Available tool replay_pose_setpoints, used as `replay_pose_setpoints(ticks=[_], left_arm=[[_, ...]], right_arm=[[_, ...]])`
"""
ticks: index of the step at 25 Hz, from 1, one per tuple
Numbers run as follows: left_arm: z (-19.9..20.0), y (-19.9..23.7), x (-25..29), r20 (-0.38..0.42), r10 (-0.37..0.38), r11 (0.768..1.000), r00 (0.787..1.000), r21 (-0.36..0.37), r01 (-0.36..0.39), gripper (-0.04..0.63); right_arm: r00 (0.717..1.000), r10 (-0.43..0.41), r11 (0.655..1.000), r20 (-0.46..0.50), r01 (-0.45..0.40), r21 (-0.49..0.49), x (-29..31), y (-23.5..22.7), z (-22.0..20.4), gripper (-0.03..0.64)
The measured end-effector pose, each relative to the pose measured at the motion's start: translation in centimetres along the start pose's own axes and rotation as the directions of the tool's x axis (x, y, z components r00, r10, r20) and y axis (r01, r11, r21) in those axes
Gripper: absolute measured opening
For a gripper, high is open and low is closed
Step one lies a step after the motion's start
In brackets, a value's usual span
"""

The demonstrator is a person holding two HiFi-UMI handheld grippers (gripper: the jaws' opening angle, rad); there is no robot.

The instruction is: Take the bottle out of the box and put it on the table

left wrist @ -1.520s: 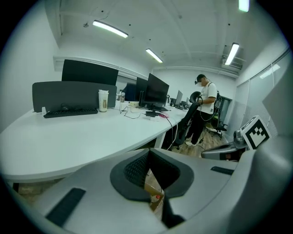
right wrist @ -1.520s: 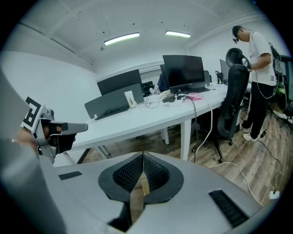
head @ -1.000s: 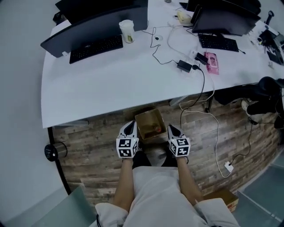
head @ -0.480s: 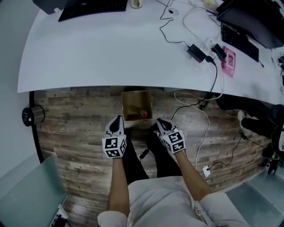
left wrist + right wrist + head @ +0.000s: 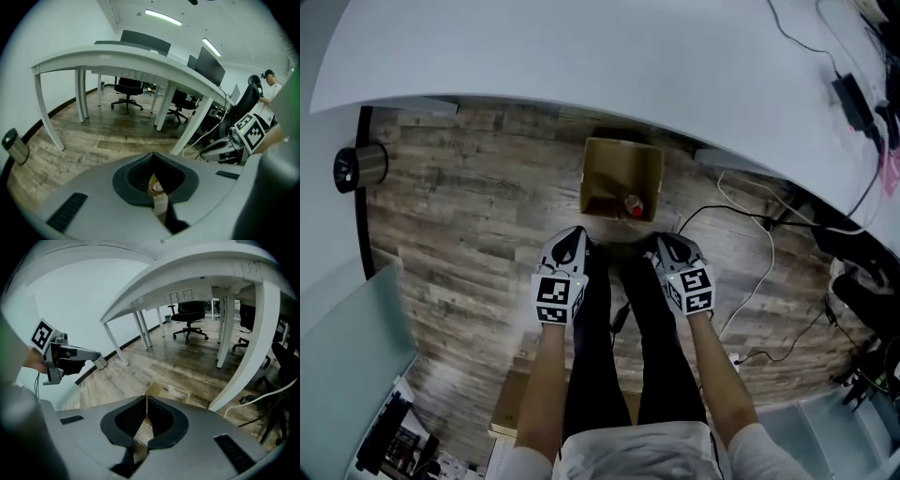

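An open cardboard box (image 5: 619, 167) stands on the wooden floor just under the edge of the white table (image 5: 581, 56). A bottle (image 5: 633, 206) with a red cap lies inside it, at the near right. My left gripper (image 5: 573, 234) and right gripper (image 5: 662, 242) hang side by side just short of the box's near wall, both pointing down at it. In the left gripper view the jaws (image 5: 151, 154) meet at the tips, and the bottle's top (image 5: 156, 186) shows through the gap behind them. The right gripper's jaws (image 5: 146, 398) are shut too, with the box (image 5: 169, 392) beyond them.
A metal cylinder bin (image 5: 354, 167) stands at the left by a table leg. Cables (image 5: 755, 220) trail over the floor to the right of the box. Flat cardboard (image 5: 511, 405) lies by my left leg. Office chairs (image 5: 127, 88) and table legs (image 5: 45, 110) stand beyond.
Both grippers have sunk towards the floor and closer to the box. The head view has tipped down, so the tabletop has slid to the top edge.
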State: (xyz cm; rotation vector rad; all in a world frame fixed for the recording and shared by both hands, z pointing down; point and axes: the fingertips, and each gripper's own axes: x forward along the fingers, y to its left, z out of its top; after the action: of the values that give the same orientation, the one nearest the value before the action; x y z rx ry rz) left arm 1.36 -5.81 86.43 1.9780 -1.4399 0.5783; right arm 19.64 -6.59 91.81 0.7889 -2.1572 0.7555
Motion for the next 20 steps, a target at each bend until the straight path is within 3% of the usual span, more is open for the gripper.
replay_pose_setpoints(ticks=[6,14,20], left_arm=[[-6.5,1.0,3.8,-0.048,-0.036,0.999,0.998,0.027,0.038,0.014],[-11.3,1.1,9.6,-0.036,-0.077,0.996,0.996,0.045,0.079,0.014],[-14.6,2.0,12.5,-0.025,-0.084,0.996,0.996,0.025,0.084,0.014]], right_arm=[[0.998,0.024,0.998,-0.06,-0.028,-0.052,5.9,-0.3,-4.7,0.044],[0.988,0.018,0.992,-0.151,-0.037,-0.118,13.4,-2.8,-10.1,0.164],[0.97,-0.012,0.972,-0.242,-0.045,-0.231,19.1,-3.4,-13.5,0.193]])
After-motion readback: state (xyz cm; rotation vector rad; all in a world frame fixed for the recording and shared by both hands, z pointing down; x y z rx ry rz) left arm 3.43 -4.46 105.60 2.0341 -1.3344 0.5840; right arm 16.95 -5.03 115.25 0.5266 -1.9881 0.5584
